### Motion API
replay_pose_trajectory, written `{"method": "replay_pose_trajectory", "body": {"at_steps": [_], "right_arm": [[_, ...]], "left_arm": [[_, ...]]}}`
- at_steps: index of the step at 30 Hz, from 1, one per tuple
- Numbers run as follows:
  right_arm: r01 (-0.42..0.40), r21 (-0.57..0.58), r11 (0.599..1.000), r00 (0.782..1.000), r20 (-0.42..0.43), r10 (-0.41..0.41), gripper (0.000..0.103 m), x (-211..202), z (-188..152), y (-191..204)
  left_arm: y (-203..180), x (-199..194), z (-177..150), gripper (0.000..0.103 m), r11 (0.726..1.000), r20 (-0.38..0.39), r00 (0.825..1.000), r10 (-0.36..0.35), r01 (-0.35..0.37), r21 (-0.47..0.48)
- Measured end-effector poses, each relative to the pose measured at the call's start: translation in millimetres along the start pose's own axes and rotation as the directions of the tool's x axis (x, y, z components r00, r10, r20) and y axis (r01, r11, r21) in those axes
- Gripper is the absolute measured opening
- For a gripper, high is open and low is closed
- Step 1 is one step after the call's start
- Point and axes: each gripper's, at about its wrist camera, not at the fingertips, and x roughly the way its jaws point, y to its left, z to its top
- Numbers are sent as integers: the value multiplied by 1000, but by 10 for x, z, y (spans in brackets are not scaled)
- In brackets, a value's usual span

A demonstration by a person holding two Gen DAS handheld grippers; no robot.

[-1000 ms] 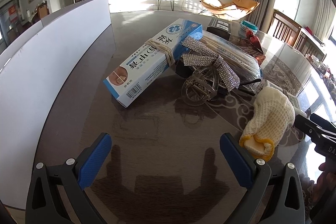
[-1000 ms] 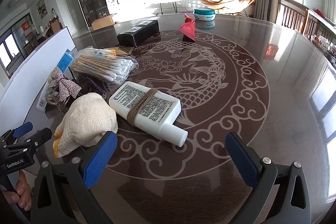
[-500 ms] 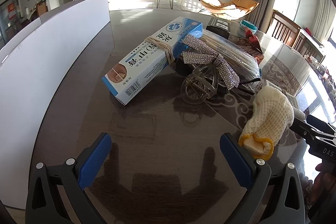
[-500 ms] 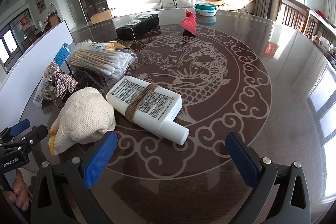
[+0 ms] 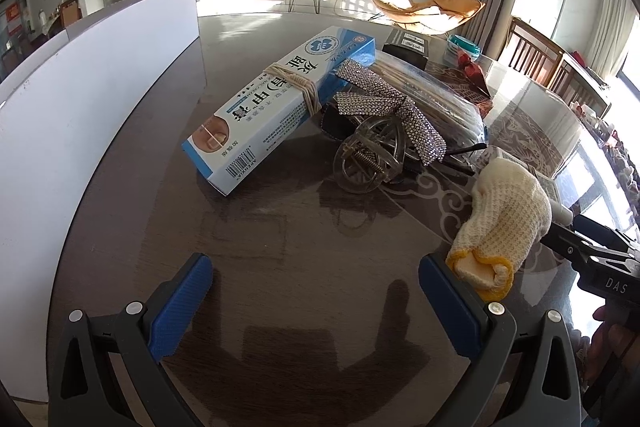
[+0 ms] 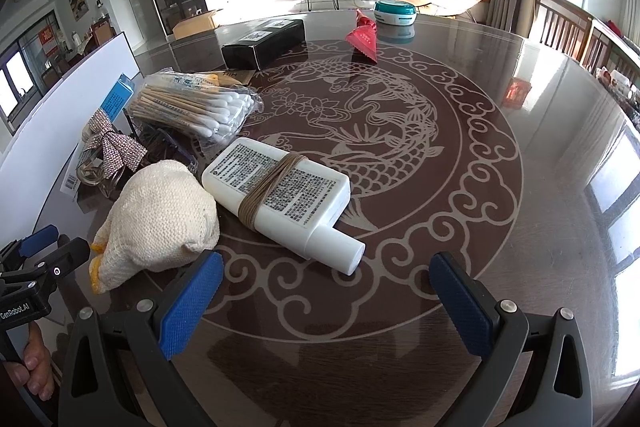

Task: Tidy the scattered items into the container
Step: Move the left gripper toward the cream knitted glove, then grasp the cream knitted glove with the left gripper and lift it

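White bottle (image 6: 280,199) lies on table (image 6: 500,187) just ahead of right hand-held gripper (image 6: 324,291), jaws spread, empty. Left hand-held gripper (image 5: 316,297) likewise. Advise straddling the twine-wrapped middle squarely.

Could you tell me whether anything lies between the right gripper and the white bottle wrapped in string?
Nothing visible does. The right gripper is open, and only bare table separates it from the white bottle. The knitted glove lies beside the bottle's left end, off that path.
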Motion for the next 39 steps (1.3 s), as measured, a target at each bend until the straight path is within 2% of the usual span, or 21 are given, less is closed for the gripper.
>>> {"method": "replay_pose_trajectory", "body": {"at_steps": [4,9,12,16,20,23,26,30,34,39], "right_arm": [[-8,-6,1000,1000,-1,8,103,-5,-10,-8],[0,-138,990,1000,-30,-4,103,25,-50,57],[-30,-179,983,999,-35,24,103,23,-58,17],[-32,-177,984,999,-36,26,103,29,-50,-61],[-4,-151,989,999,-34,-1,103,10,-61,-122],[7,-140,990,999,-34,-12,103,-33,-103,-212],[4,-146,989,999,-35,-9,103,-63,-128,-314],[5,-137,991,999,-35,-9,103,-77,-125,-424],[7,-138,990,999,-35,-12,103,-81,-126,-418],[7,-138,990,999,-35,-12,103,-77,-124,-419]], "left_arm": [[-19,13,4,103,1000,-4,1000,-5,5,7],[-64,23,-5,103,999,-6,1000,-25,26,32],[-134,24,-19,103,995,-15,998,-62,63,83],[-261,40,-8,103,979,-38,993,-111,116,170],[-427,110,30,103,961,-68,994,-91,105,257],[-527,102,20,103,945,-86,990,-111,132,299],[-548,49,-6,103,936,-101,979,-175,198,293],[-614,27,37,103,914,-146,951,-272,302,270],[-809,110,132,103,902,-168,938,-304,340,267],[-1061,254,223,103,902,-156,959,-238,277,331]]}}
